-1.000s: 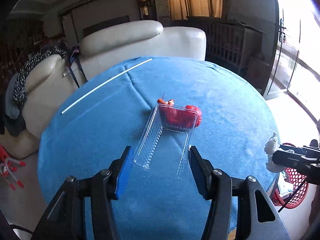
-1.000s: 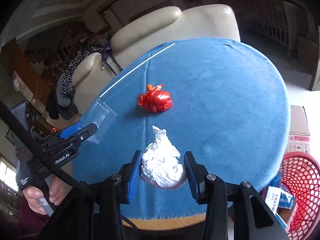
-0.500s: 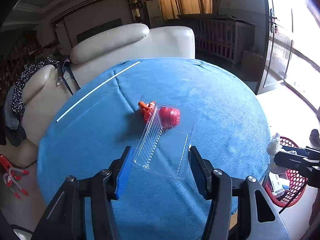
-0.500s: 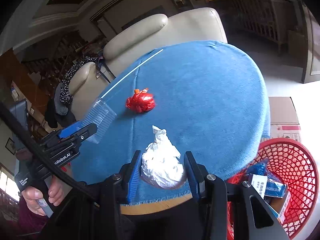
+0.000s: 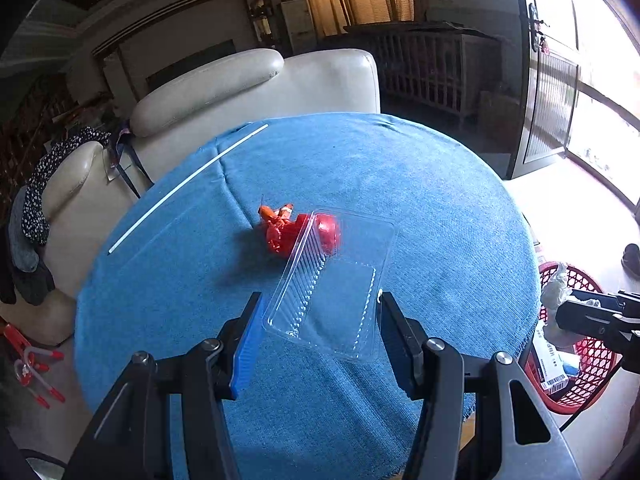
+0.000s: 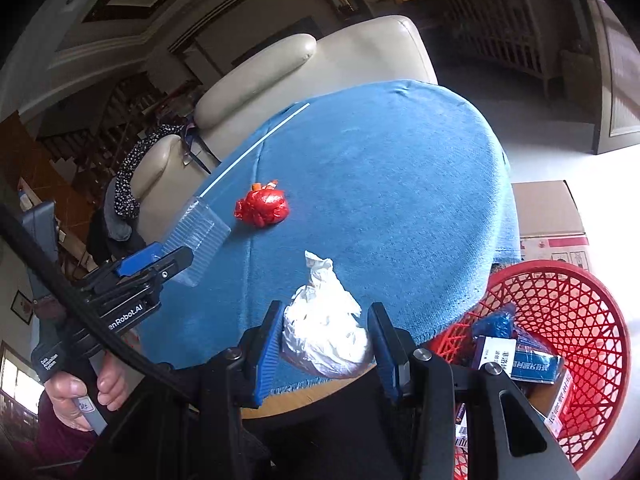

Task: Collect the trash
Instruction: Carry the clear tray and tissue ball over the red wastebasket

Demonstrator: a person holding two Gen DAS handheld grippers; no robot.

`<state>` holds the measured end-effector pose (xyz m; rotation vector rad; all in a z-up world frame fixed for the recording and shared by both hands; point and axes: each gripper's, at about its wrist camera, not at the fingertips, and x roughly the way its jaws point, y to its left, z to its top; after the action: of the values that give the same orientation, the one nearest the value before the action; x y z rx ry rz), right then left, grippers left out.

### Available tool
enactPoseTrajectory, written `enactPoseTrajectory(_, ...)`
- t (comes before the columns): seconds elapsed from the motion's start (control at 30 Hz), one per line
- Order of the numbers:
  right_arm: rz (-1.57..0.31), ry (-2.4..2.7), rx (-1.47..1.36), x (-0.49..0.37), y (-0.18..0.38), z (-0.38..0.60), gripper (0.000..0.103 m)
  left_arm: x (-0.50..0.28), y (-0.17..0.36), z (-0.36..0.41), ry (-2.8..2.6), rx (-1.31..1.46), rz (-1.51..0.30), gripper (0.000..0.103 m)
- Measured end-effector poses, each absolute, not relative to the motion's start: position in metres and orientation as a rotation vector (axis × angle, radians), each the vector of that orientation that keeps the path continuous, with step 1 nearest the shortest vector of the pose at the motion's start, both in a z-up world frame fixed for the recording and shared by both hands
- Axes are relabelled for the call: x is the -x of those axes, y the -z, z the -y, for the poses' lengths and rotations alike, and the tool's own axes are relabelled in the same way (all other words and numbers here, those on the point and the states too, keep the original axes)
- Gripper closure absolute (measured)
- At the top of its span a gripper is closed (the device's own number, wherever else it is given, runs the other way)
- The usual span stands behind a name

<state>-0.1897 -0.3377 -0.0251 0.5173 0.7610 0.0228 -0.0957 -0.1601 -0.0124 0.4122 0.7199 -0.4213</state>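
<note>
My left gripper is shut on a clear plastic tray, held above the blue-covered round table. A crumpled red bag lies mid-table, partly seen through the tray. My right gripper is shut on a crumpled white bag at the table's near right edge, beside a red mesh basket on the floor. The right wrist view also shows the left gripper with the tray at the table's left side, and the red bag.
A thin white stick lies along the table's far left. The basket holds boxes and wrappers. A cardboard box stands behind it. A cream sofa is beyond the table. A person's hand grips the left handle.
Both grippers have swung right with their loads. The red basket has come well into the right wrist view, and the red bag has slid left in both views.
</note>
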Motion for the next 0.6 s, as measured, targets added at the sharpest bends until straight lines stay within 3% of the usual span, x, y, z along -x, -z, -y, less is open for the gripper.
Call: enactPoseTrajectory(0.6,-0.753,-0.004,-0.561,0.203,0.029,0.355,0.058,0.107,0.018,0.186,0.458,-0.47,-0.718,0.045)
